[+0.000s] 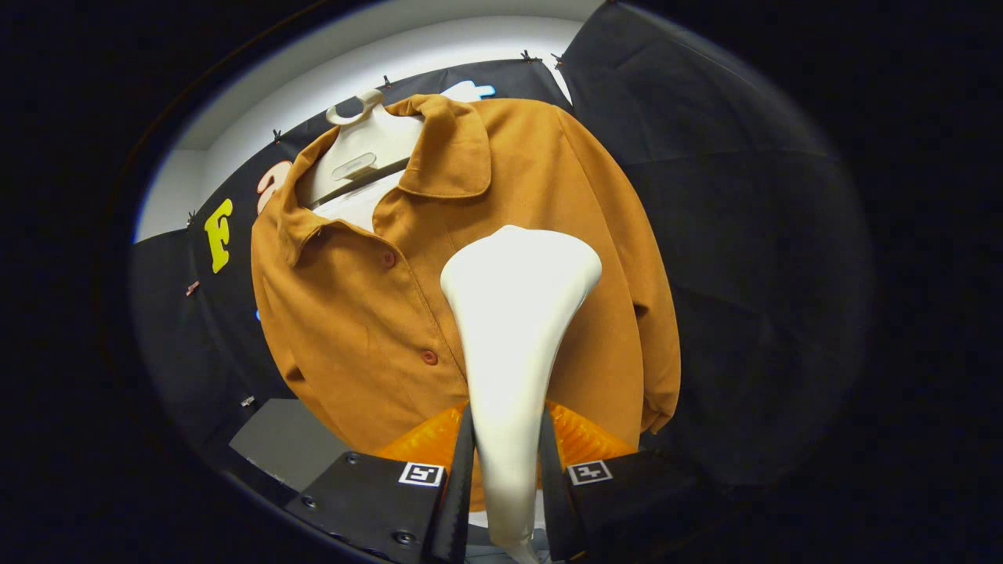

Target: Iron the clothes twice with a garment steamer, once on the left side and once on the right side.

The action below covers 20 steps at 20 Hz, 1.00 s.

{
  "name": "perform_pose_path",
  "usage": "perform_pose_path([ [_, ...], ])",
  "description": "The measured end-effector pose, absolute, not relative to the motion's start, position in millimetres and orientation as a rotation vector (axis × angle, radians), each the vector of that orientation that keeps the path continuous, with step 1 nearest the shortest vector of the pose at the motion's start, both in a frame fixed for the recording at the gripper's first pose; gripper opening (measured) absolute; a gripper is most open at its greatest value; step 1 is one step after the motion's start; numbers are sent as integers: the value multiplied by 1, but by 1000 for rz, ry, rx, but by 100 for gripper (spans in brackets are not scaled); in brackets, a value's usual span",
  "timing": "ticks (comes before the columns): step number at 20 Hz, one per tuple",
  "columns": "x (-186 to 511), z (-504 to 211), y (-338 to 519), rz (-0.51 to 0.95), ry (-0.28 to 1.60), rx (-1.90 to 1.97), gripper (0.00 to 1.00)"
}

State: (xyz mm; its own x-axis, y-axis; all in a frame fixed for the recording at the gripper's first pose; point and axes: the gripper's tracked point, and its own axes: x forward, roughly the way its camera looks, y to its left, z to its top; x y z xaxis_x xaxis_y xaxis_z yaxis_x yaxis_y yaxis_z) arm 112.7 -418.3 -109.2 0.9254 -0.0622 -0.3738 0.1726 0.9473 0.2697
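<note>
Tongs clamped narrow on the neck of the white garment steamer, both fingers pressing its sides at bottom centre of the frame; grip sits low on the slim part, so the wide head stands clear above the fingers and can face the cloth. Steamer head is centre frame, in front of the brown shirt, over the panel just right of the button line; can't tell whether it touches the fabric or sits just off it. Shirt hangs on a white hanger against the booth's black wall, collar in the upper middle of the frame, front facing the camera: hung flat and vertical so a stroke can run down each half. Buttons run left of the head, a handy divider between the two sides. Right sleeve of the shirt as pictured drapes down at centre right, cuff near the lower hem. Grey flat surface at lower left, looks like a counter or base, too little of it to say. Judgement: this is a pass on the picture-right panel, head at about mid-chest height; which pass of the two can't be told from here. Risk: head drifts onto the placket or bunches the loose fabric, since nothing tensions the hem.
</note>
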Motion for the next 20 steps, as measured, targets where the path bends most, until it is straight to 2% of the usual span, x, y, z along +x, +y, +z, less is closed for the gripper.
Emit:
perform_pose_path([
  [20,69,-269,-441,-189,701,438,43],
])
